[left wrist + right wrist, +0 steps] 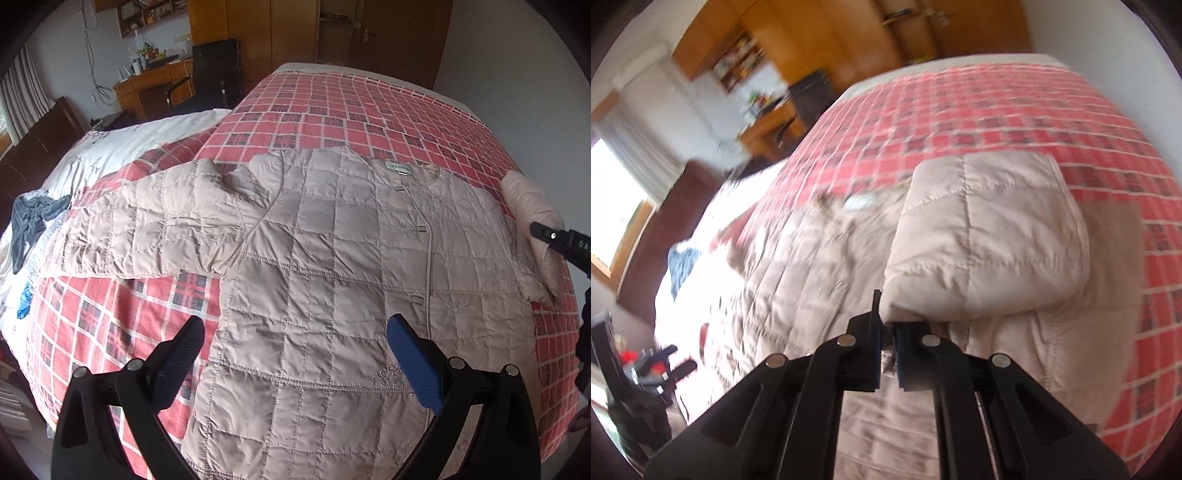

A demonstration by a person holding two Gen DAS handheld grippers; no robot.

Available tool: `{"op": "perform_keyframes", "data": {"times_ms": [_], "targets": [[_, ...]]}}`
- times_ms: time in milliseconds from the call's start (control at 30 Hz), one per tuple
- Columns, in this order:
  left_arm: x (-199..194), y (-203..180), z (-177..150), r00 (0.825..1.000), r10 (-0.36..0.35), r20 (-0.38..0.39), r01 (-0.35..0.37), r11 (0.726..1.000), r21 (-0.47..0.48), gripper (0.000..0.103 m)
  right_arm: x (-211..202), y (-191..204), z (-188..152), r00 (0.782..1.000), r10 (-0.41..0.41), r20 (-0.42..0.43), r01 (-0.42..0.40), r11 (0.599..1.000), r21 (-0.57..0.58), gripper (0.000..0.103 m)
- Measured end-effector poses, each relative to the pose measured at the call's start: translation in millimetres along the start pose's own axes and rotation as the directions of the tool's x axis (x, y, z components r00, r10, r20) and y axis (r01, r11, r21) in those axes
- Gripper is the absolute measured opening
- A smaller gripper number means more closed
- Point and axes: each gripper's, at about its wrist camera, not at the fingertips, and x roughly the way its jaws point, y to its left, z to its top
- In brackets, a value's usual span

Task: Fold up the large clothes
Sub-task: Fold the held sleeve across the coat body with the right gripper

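The quilted beige jacket [332, 280] lies spread front-up on the red plaid bedspread [369, 107]. My left gripper [295, 354] hangs wide apart over the jacket's lower front. My right gripper [886, 354] is clamped on the jacket's sleeve cuff [990, 240], lifted beside the jacket's body.

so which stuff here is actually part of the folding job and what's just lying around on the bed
Part of the job:
- quilted jacket, spread flat on the bed
- its sleeve, gripped by the right tool
- left tool, open above the hem

Just lying about:
- dark cloth on the white sheet
- blue item at the bed's edge
- desk and chair behind
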Motion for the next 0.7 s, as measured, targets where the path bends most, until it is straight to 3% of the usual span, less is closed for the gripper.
{"op": "perform_keyframes", "data": {"times_ms": [233, 267, 333, 400, 433, 500, 567, 700], "targets": [[7, 3, 12, 1.000, -0.014, -0.003, 0.014, 1.000, -0.020, 0.099, 64, 39, -24, 0.989, 0.059, -0.137, -0.066, 0.997, -0.048, 0.010], [8, 3, 14, 1.000, -0.018, -0.006, 0.018, 1.000, -0.022, 0.099, 69, 40, -27, 0.987, 0.055, -0.148, -0.063, 0.997, -0.051, 0.012], [11, 2, 19, 0.999, -0.034, -0.012, 0.034, 0.999, -0.030, 0.099, 74, 45, -32, 0.982, 0.066, -0.176, -0.078, 0.995, -0.060, 0.028], [14, 0, 24, 0.998, -0.060, -0.023, 0.060, 0.998, -0.037, 0.099, 68, 45, -38, 0.975, 0.120, -0.187, -0.132, 0.990, -0.050, 0.050], [15, -1, 27, 0.997, -0.076, -0.029, 0.075, 0.996, -0.042, 0.099, 62, 46, -38, 0.969, 0.154, -0.192, -0.166, 0.985, -0.046, 0.053], [21, -9, 31, 0.992, -0.116, -0.051, 0.114, 0.992, -0.048, 0.099, 48, 48, -46, 0.952, 0.221, -0.212, -0.237, 0.970, -0.050, 0.054], [27, -22, 34, 0.983, -0.168, -0.077, 0.164, 0.985, -0.049, 0.099, 35, 49, -55, 0.944, 0.231, -0.234, -0.255, 0.964, -0.080, 0.058], [44, -57, 35, 0.953, -0.262, -0.149, 0.261, 0.965, -0.032, 0.099, 9, 42, -76, 0.956, 0.176, -0.233, -0.210, 0.969, -0.130, 0.060]]}}
